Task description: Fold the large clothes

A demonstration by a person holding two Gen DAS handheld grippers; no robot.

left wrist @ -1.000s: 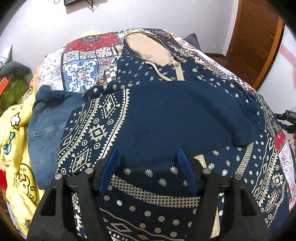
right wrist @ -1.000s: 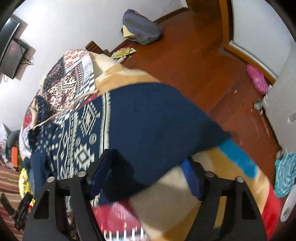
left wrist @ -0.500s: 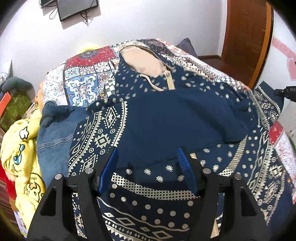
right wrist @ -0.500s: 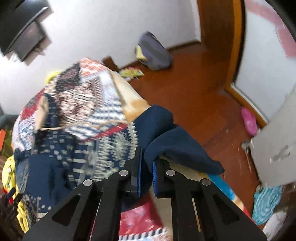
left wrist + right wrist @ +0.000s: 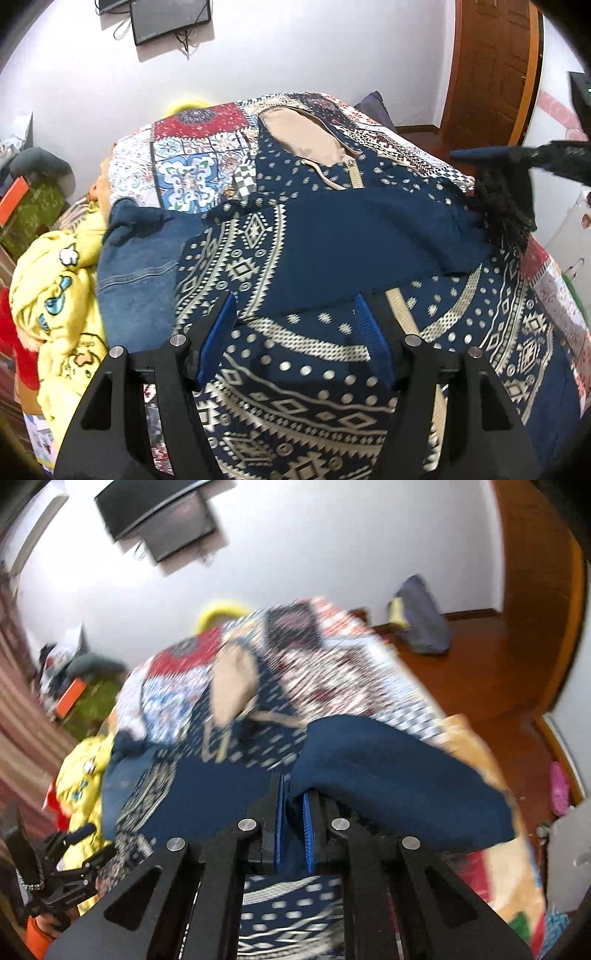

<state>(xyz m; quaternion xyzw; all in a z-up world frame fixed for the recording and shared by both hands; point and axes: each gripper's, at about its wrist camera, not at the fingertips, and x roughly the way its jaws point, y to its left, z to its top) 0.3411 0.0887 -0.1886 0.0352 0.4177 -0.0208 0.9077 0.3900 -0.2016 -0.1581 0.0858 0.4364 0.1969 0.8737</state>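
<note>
Hoodie (image 5: 332,229) sleeve (image 5: 388,771) was pinched in the right claw (image 5: 291,834), best carried low across; left claw (image 5: 291,332) hovered wide open, empty.

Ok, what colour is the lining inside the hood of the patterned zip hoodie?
Plain beige hood lining, clearest in the left wrist view.

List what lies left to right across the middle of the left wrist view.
Yellow blanket → denim garment → patterned navy hoodie → its plain navy sleeve → right gripper.
</note>
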